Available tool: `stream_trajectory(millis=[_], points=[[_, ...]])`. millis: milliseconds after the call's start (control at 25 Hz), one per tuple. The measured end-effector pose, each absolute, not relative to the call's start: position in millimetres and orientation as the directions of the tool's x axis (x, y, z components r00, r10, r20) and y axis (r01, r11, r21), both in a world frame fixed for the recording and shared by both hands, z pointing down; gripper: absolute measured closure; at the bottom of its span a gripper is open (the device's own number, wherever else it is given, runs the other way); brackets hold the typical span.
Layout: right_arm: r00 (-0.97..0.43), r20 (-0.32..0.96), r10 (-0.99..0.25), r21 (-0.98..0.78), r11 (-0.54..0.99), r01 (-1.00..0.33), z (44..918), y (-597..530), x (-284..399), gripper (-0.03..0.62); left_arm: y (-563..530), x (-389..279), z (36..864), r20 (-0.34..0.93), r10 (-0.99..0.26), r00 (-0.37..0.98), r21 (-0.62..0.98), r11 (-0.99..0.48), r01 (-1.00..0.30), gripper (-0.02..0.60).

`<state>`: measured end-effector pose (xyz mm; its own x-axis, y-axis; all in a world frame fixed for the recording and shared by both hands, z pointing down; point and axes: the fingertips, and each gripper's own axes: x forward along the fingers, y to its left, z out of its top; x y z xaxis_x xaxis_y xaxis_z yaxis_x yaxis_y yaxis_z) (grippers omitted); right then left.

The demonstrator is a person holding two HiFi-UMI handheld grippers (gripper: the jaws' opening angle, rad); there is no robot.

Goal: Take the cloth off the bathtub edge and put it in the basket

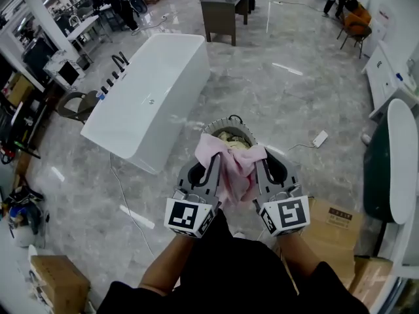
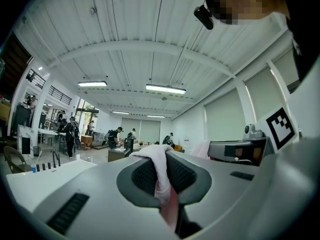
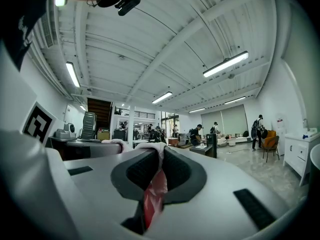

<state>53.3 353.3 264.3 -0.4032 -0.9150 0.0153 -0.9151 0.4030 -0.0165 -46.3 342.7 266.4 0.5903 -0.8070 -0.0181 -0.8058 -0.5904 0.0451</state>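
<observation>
A pink cloth [image 1: 234, 169] hangs bunched between my two grippers, held up in front of me. My left gripper [image 1: 211, 170] is shut on its left part, and my right gripper [image 1: 260, 167] is shut on its right part. In the left gripper view the cloth [image 2: 161, 176] is pinched between the dark pads. The right gripper view shows the cloth [image 3: 155, 186] clamped the same way. Just beyond the cloth stands the round grey basket [image 1: 230, 127] with something pale inside. The white bathtub [image 1: 149, 97] lies to the upper left, apart from both grippers.
A dark cabinet [image 1: 224, 8] stands beyond the tub. Cardboard boxes [image 1: 327, 231] sit at my right, another box [image 1: 57, 281] at the lower left. A green-and-white tub [image 1: 391, 165] is at the right edge. A cable and a plug strip [image 1: 319, 139] lie on the marble floor.
</observation>
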Motion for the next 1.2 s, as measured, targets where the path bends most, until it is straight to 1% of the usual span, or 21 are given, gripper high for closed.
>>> stream_trajectory(millis=[200,520,720,1000,1200], points=[[-0.401,0.005,-0.916,0.003,0.401,-0.916,253,312,41,0.551,300,-60,254,-0.067,-0.797,0.601,0.076,-0.604,-0.793,0.548],[-0.374,0.01,-0.927,0.02,0.374,-0.927,240,248,26,0.551,231,-71,242,-0.07,-0.773,0.63,0.079,-0.634,-0.769,0.548],[-0.36,0.009,-0.933,0.002,0.36,-0.933,230,209,18,0.551,188,-74,229,-0.099,-0.755,0.648,0.103,-0.655,-0.748,0.548],[-0.322,-0.01,-0.947,0.02,0.322,-0.947,216,159,12,0.551,142,-78,221,-0.101,-0.717,0.69,0.091,-0.697,-0.711,0.548],[-0.295,-0.015,-0.955,0.018,0.295,-0.955,214,132,11,0.551,115,-77,220,-0.107,-0.69,0.716,0.112,-0.724,-0.681,0.548]])
